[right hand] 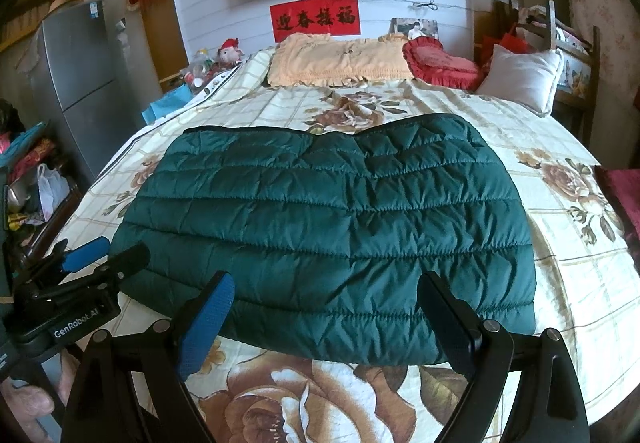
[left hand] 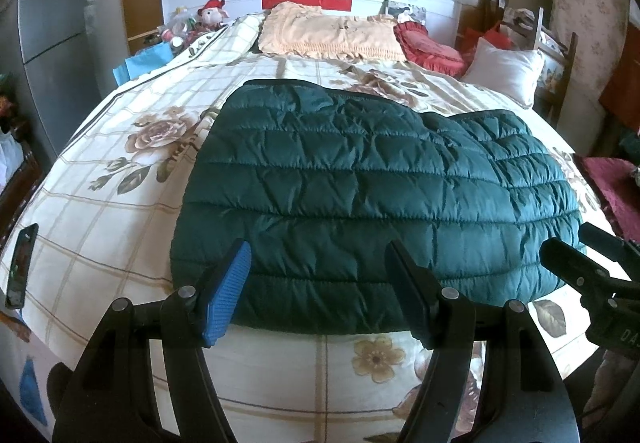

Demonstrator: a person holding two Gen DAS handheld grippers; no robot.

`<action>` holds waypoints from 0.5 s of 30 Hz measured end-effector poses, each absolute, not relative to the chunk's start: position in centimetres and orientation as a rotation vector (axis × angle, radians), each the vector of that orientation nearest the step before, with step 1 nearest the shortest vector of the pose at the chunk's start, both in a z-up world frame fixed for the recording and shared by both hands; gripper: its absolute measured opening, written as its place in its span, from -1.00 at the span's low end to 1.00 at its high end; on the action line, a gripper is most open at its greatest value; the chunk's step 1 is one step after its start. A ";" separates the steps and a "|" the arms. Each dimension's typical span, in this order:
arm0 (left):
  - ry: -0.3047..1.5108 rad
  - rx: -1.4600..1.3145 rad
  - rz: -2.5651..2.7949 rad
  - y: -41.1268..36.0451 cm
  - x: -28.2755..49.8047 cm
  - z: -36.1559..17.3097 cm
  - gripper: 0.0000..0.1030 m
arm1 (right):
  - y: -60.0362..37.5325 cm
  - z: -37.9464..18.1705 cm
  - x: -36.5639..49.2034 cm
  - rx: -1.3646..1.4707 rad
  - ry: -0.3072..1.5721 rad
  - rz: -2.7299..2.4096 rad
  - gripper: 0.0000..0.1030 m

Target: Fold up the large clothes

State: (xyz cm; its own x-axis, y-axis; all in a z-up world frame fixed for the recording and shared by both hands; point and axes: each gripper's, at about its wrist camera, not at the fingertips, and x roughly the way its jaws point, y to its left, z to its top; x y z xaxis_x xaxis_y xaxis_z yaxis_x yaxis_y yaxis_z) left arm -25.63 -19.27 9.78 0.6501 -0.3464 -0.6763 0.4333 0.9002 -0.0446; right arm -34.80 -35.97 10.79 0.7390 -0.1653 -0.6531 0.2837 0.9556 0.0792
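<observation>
Both sets of fingers are spread and empty: the left gripper (left hand: 318, 275) near the left of the jacket's near edge, the right gripper (right hand: 326, 307) toward its right. The green jacket (right hand: 328, 227) lies flat on the bed (right hand: 560, 243), long axis left to right, just beyond both.

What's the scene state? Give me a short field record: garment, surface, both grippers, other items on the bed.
garment: dark green quilted jacket, lying flat, folded into a compact block
surface: bed with floral checked cover
left gripper: open, nothing between its fingers, over the jacket's near edge
right gripper: open, holding nothing, over the near edge
far end of bed: cream pillow, red ruffled cushion, white pillow
left edge of bed: phone
</observation>
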 end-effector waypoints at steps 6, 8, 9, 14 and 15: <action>0.740 0.125 -0.443 -19.3 -25.7 9.8 0.36 | -36.0 10.7 -34.8 0.186 0.702 -0.245 0.77; 0.739 0.126 -0.442 -19.4 -25.7 9.7 0.36 | -36.0 10.6 -34.7 0.186 0.706 -0.243 0.77; 0.738 0.127 -0.443 -19.4 -25.7 9.7 0.36 | -36.1 10.5 -34.7 0.186 0.707 -0.243 0.77; 0.723 0.129 -0.449 -19.5 -25.6 9.5 0.36 | -36.0 10.3 -34.7 0.190 0.711 -0.243 0.77; 0.716 0.131 -0.449 -19.4 -25.6 9.4 0.36 | -36.0 10.3 -34.7 0.189 0.711 -0.243 0.77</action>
State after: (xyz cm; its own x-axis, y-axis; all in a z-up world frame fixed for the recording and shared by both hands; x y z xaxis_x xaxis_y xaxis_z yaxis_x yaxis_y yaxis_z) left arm -25.65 -19.39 9.42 0.6644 -0.3519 -0.6594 0.4399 0.8973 -0.0357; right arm -34.72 -36.03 10.31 0.7315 -0.1554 -0.6639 0.2833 0.9549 0.0886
